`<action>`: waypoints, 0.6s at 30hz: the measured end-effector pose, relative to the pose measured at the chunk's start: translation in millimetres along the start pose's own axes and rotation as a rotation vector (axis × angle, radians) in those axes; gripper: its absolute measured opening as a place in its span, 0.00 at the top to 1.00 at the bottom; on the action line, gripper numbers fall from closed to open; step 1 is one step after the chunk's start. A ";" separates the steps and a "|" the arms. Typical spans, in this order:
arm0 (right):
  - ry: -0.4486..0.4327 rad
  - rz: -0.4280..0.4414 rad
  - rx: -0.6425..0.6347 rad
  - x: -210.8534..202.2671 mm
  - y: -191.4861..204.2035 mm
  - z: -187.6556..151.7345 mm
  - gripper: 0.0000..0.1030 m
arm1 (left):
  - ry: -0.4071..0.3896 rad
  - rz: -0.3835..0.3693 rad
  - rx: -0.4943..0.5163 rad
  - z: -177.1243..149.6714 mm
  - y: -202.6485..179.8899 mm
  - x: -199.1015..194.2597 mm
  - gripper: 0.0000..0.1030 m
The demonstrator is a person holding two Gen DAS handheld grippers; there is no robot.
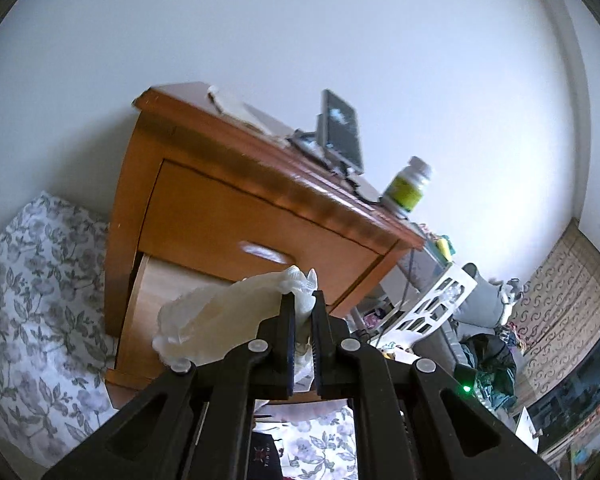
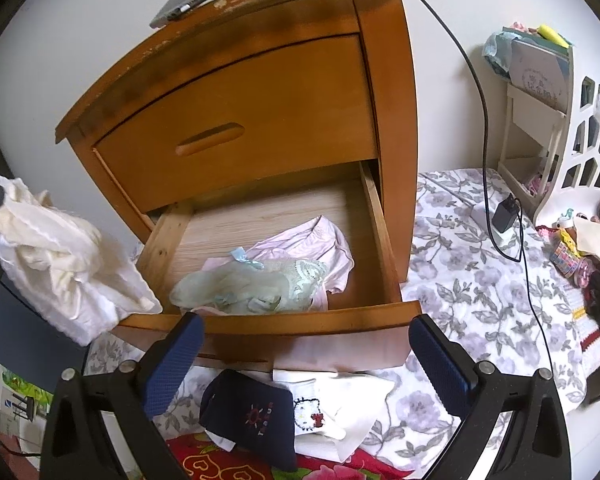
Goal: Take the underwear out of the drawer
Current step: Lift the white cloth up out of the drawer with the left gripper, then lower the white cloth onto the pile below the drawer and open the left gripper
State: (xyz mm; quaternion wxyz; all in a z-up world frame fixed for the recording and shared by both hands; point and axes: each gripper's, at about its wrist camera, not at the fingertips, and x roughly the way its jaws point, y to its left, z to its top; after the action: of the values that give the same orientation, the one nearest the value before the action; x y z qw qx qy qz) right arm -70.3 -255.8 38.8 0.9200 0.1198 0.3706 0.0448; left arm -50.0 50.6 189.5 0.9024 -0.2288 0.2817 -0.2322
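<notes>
Nearest, navy and white garments (image 2: pixel 260 412) lie on the floral bedspread (image 2: pixel 480 292). Above them the right gripper (image 2: pixel 306 354) hangs w/ jaws wide apart, nothing between. Just beyond, the bottom drawer (image 2: pixel 260 324) of the wooden nightstand (image 2: pixel 236 92) stands pulled out, w/ pale green lace underwear (image 2: pixel 252 284) on a pink pair (image 2: pixel 320 240) inside. At left, the left gripper (image 1: pixel 303 304), jaws clamped on white underwear (image 2: pixel 60 256), holds it outside the drawer. Far, on the nightstand top: phone (image 1: pixel 340 128), bottle (image 1: pixel 406 186).
</notes>
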 end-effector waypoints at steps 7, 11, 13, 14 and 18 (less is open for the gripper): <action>-0.013 0.000 0.000 -11.9 0.6 -2.7 0.00 | 0.001 -0.026 0.028 -4.2 -15.6 -11.6 0.94; -0.020 0.001 -0.001 -18.4 0.6 -4.5 0.00 | 0.017 -0.035 0.038 -9.9 -22.7 -12.3 0.94; -0.023 0.002 0.000 -21.0 0.3 -5.2 0.00 | 0.029 -0.040 0.043 -13.2 -26.3 -11.1 0.94; -0.025 0.003 0.001 -22.5 0.1 -5.6 0.00 | 0.035 -0.041 0.045 -14.9 -27.6 -10.4 0.94; -0.030 0.003 0.001 -27.0 -0.5 -6.9 0.00 | 0.068 -0.046 0.052 -23.4 -34.4 -4.7 0.94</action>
State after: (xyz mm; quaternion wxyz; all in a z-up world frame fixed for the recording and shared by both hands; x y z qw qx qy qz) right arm -94.6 -259.6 52.0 0.9253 0.1213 0.3567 0.0443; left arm -77.7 19.6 192.9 0.8923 -0.2037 0.3008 -0.2681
